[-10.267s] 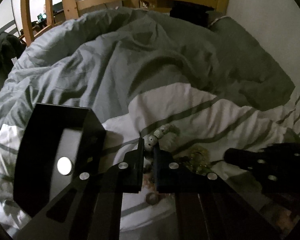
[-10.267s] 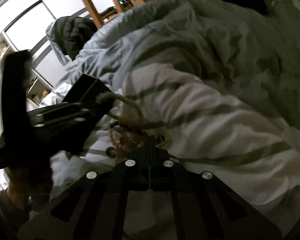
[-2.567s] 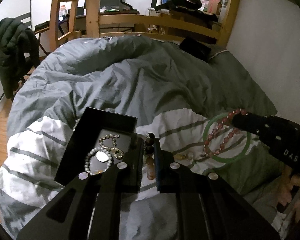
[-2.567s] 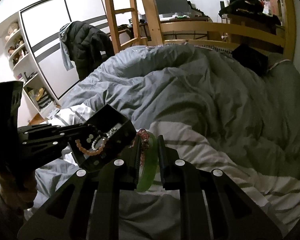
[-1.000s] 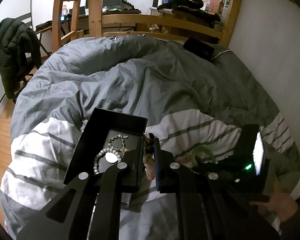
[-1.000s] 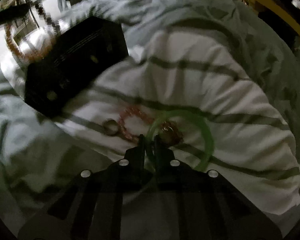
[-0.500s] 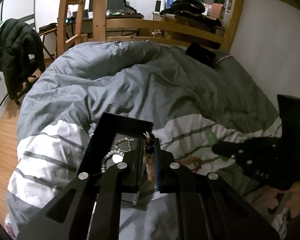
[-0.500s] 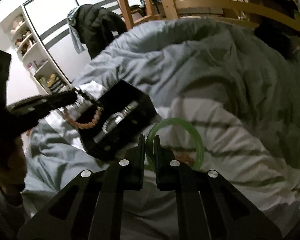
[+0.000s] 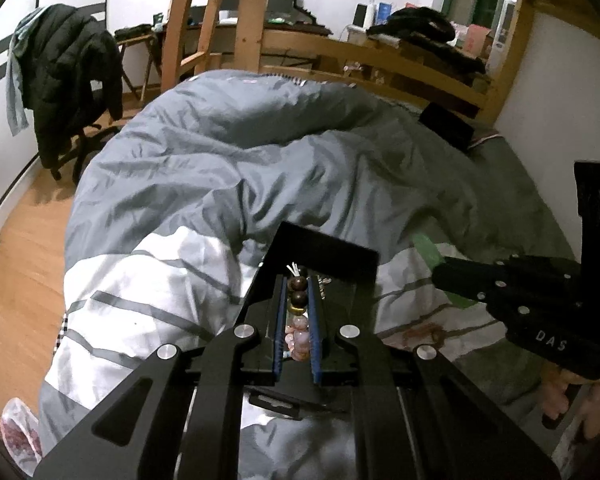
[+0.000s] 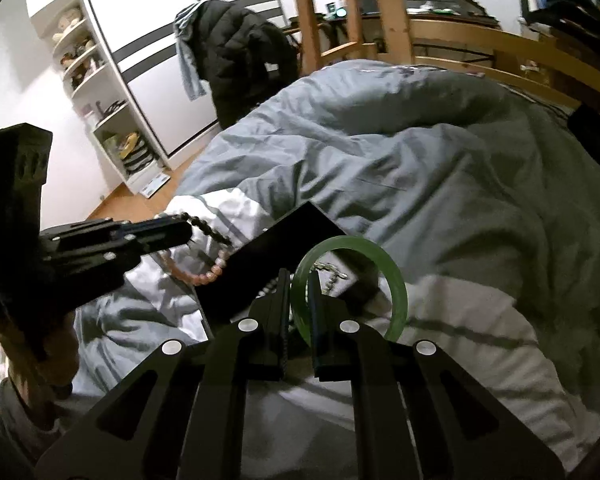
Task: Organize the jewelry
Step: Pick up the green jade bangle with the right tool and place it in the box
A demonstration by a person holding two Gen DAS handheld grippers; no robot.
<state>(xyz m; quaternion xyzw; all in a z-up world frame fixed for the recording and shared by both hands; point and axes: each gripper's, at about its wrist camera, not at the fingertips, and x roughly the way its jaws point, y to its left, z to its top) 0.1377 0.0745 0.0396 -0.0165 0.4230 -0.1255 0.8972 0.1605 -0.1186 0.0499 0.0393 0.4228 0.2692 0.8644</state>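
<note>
Clamped between the left gripper's [image 9: 298, 316] blue-lined jaws: a beaded bracelet [image 9: 299, 322], two dark brown beads at the tips, pink ones behind. Directly beyond the fingertips, an open black jewelry box [image 9: 324, 250] on a grey and white striped duvet [image 9: 228, 184], with something metallic, perhaps a chain, glinting inside. Reaching in from the right, the right gripper [image 9: 440, 270], closed on a green bangle [image 9: 428, 250], mostly hidden. Beneath it, a pinkish bracelet [image 9: 422, 334] on the duvet. Behind the bed, a wooden frame [image 9: 364, 56] and a dark jacket [image 9: 66, 76] draped over a chair.

Left gripper [image 9: 298, 312]: black frame, silver screws, blue-lined jaws. Right gripper [image 9: 440, 270]: black housing lettered "DAS".
</note>
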